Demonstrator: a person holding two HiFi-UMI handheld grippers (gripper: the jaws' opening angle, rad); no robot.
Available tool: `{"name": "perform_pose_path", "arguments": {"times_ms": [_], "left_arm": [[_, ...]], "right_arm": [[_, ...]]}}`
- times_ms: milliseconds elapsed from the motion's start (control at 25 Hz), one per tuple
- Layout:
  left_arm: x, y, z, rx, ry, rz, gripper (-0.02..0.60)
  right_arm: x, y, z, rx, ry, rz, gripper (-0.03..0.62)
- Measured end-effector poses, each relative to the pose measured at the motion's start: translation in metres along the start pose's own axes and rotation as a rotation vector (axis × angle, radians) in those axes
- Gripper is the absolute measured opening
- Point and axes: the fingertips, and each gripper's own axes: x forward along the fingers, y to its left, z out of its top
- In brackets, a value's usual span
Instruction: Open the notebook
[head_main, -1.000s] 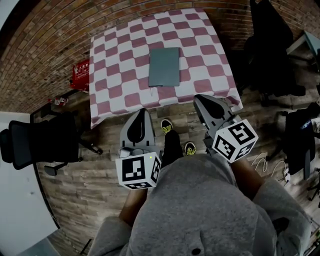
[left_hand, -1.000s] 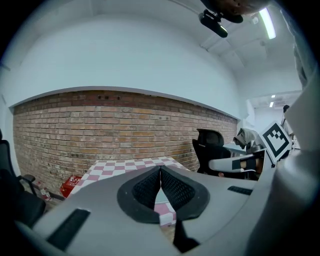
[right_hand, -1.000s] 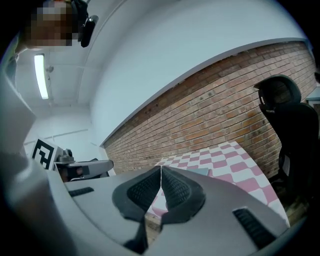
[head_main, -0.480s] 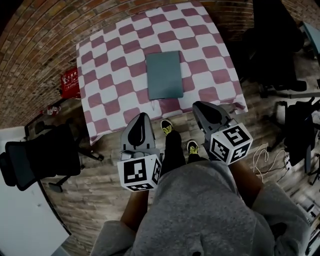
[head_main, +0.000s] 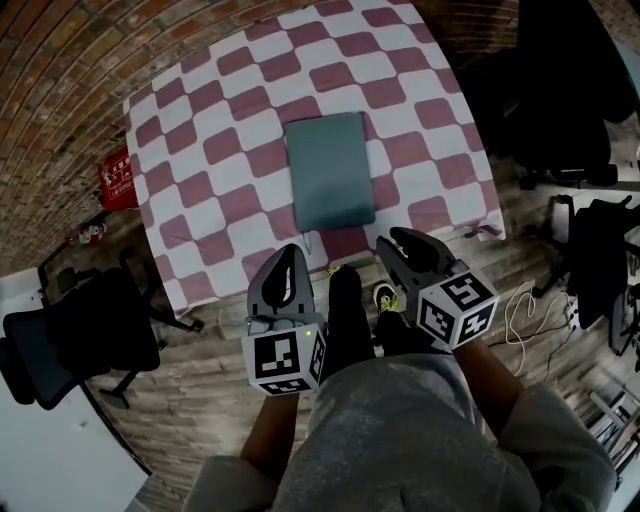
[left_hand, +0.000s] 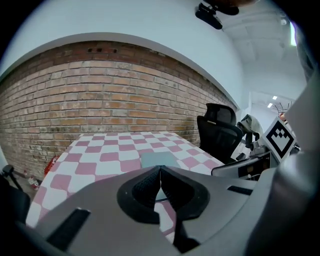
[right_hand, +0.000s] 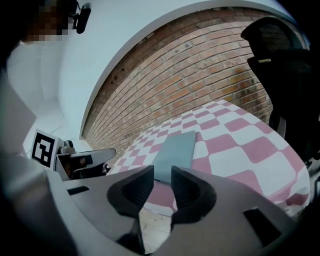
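A closed grey-green notebook (head_main: 330, 170) lies flat in the middle of a table with a pink-and-white checked cloth (head_main: 200, 190). Both grippers hang short of the table's near edge, apart from the notebook. My left gripper (head_main: 290, 250) points at the table with its jaws shut and nothing between them; in the left gripper view the notebook (left_hand: 157, 159) shows just beyond the touching tips (left_hand: 160, 170). My right gripper (head_main: 393, 240) is opening, with a clear gap (right_hand: 162, 176) between its pads and nothing in it. The notebook (right_hand: 175, 147) lies ahead of it.
A brick wall runs behind and to the left of the table. Black office chairs stand at the left (head_main: 70, 335) and at the right (head_main: 560, 110). A red object (head_main: 115, 178) sits by the wall. Cables (head_main: 520, 310) lie on the wooden floor. The person's shoe (head_main: 385, 295) is near the table edge.
Both grippers have come lower and closer to the table's near edge. The right gripper's jaws, shut before, now stand apart. The notebook has not moved.
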Motion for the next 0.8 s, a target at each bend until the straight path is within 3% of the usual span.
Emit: {"name": "perform_pose_path", "arguments": {"times_ms": [800], "left_arm": [[0.081,0.064,-0.078,-0.006,0.21,0.03,0.011]], "right_arm": [[0.062,-0.045,-0.048,0.208,0.133,-0.076,0.112]]}}
